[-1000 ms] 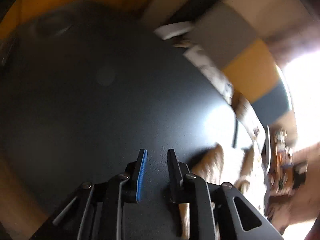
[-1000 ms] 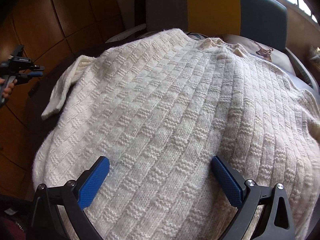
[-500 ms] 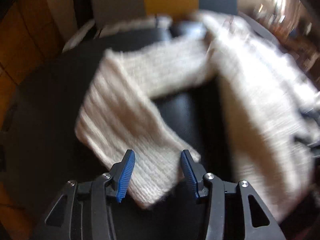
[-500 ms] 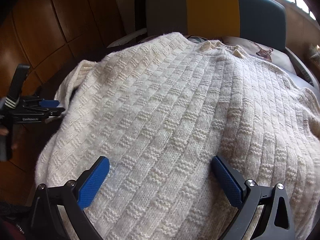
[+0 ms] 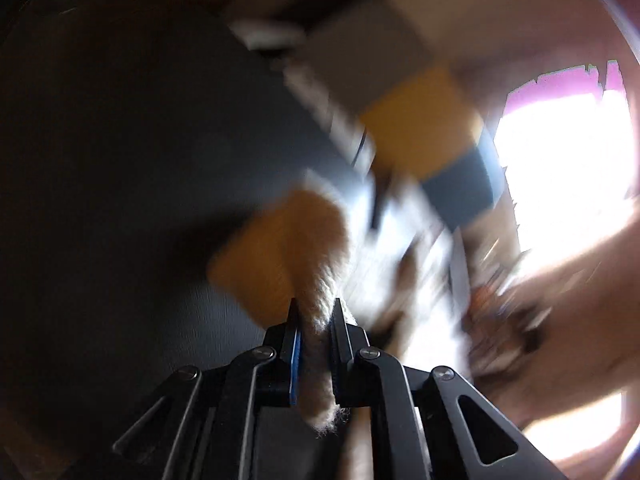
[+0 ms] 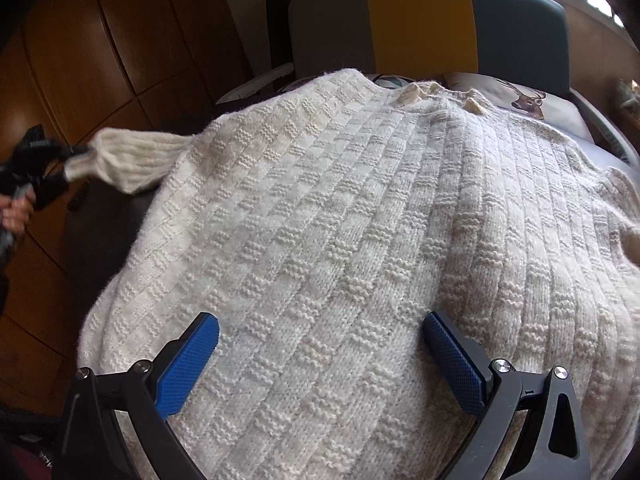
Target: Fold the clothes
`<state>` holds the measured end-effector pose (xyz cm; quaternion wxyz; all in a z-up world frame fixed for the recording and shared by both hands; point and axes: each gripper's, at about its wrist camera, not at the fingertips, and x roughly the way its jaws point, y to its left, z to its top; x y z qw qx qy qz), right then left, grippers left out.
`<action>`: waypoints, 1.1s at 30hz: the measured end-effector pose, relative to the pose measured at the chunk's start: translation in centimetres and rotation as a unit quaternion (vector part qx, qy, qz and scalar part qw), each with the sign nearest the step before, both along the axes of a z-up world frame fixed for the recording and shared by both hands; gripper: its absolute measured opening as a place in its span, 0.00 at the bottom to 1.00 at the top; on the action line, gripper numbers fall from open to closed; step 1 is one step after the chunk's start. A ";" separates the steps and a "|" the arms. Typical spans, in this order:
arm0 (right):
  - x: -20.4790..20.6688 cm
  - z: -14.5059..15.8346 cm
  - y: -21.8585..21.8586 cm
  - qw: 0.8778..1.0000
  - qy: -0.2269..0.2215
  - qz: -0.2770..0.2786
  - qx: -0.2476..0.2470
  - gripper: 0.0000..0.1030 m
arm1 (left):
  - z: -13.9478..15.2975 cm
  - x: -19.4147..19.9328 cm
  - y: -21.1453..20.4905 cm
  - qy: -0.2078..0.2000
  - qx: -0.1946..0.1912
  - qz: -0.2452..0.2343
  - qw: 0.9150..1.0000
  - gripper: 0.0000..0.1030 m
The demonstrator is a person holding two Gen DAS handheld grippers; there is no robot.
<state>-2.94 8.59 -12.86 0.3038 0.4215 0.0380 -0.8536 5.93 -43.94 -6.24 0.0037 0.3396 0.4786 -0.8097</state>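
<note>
Left wrist view: heavy motion blur. Left tool (image 5: 316,308) clenched on the sleeve cuff (image 5: 318,360) of a cream knit sweater; the cuff runs between the two fingers and its frayed end sticks out behind them. The sleeve rises ahead of the tool, shaded orange-brown against the light. Dark surface (image 5: 120,160) below and to the left. Grey, yellow and teal headboard (image 5: 420,120) beyond, blurred.

Right wrist view: sharp. Sweater (image 6: 360,240) spread flat across most of the frame, basket-weave knit, collar at the far side near a deer-print pillow (image 6: 532,100). Right tool (image 6: 320,356) released, blue-padded fingers spread wide, low over the hem area; contact cannot be told. At far left the left tool (image 6: 68,166), held in a hand (image 6: 16,212), grips the sleeve (image 6: 136,156), which is lifted clear of the dark surface. Wooden panels (image 6: 100,60) behind.
</note>
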 end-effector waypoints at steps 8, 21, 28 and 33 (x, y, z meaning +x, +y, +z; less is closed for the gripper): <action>-0.1 -0.1 -0.6 1.000 0.006 0.001 0.026 1.00 | -4.3 -3.4 -10.1 -0.175 -0.046 0.109 0.977 0.19; 0.2 -0.1 -1.0 0.999 0.012 0.000 0.032 1.00 | -5.2 -0.1 0.4 -0.013 0.139 0.072 0.988 0.28; 0.1 0.0 -0.3 1.000 0.009 -0.001 0.008 1.00 | -10.1 -6.7 5.2 -0.054 0.223 0.095 0.969 0.38; 0.0 -0.1 0.0 1.000 0.006 -0.002 -0.003 1.00 | -11.4 -9.7 5.0 -0.053 0.235 0.158 0.958 0.43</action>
